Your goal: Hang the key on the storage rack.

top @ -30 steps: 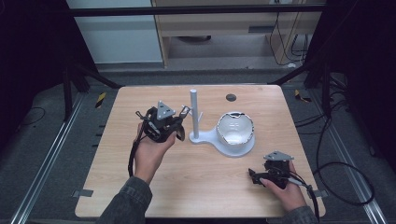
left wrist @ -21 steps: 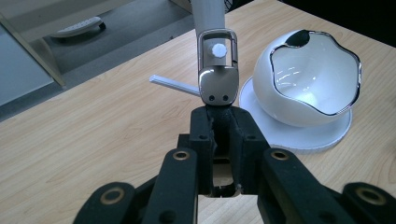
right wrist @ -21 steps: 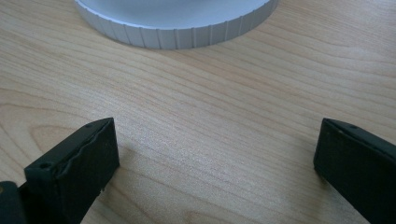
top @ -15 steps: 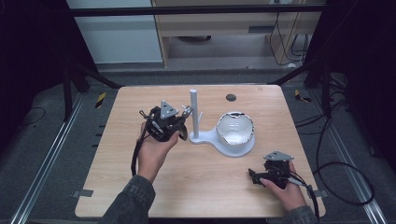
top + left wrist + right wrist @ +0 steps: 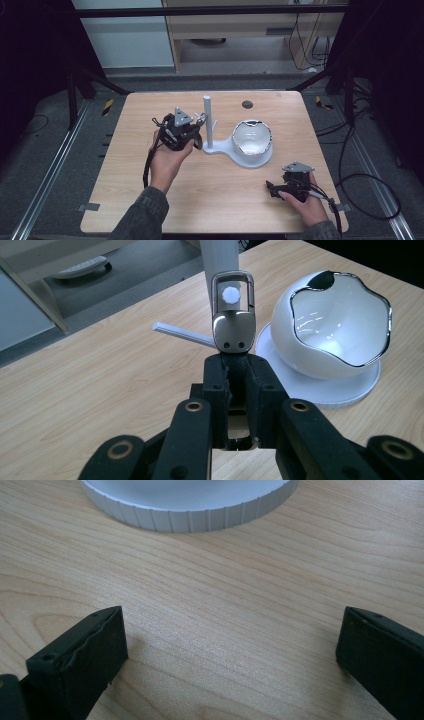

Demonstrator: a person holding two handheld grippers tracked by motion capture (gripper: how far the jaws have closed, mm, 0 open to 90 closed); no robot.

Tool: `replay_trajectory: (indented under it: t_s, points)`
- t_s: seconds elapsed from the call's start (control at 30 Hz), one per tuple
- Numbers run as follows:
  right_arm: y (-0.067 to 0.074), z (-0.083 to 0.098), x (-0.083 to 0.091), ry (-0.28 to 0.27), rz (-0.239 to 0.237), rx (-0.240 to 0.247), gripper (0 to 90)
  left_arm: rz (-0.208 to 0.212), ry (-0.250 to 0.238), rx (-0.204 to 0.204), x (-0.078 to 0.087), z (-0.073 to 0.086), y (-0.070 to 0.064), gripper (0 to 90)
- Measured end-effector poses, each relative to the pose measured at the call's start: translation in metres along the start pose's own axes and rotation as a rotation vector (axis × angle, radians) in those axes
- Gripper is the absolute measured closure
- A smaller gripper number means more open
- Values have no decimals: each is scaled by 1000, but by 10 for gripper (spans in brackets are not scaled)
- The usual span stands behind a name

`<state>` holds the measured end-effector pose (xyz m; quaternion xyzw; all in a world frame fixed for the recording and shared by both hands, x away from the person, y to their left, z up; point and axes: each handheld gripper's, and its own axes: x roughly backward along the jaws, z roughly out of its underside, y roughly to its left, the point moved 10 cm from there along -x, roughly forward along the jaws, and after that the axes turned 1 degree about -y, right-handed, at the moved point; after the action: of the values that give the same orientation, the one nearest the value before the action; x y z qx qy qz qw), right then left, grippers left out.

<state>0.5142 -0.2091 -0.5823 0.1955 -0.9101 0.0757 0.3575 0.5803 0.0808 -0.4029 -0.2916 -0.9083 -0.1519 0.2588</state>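
Observation:
My left gripper [image 5: 235,362] is shut on the base of a silver metal clasp [image 5: 232,320]. The clasp's loop frames the round tip of a white peg [image 5: 229,294] on the white stand's post [image 5: 220,255]; whether the peg passes through the loop I cannot tell. In the high view the left gripper [image 5: 197,124] sits just left of the post [image 5: 207,120]. A white bowl with a chrome rim [image 5: 252,137] rests on the stand's round base [image 5: 235,159]. My right gripper [image 5: 272,189] lies on the table at the front right, open, with bare wood between its jaws [image 5: 230,645].
A second thin white peg [image 5: 182,333] sticks out sideways from the post. The ribbed edge of the stand's base [image 5: 190,517] lies just ahead of the right gripper. A small dark disc [image 5: 246,104] is set into the wooden table [image 5: 125,175] at the back.
The left gripper has edged slightly right and away from me, towards the post, with the clasp in it. The right gripper has stayed in place.

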Motion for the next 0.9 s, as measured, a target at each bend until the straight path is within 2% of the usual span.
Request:
replay_trajectory:
  t_s: [0.9]
  points:
    - [0, 0, 0, 0, -1, 2, 4, 6, 8, 16, -15, 4, -2, 801]
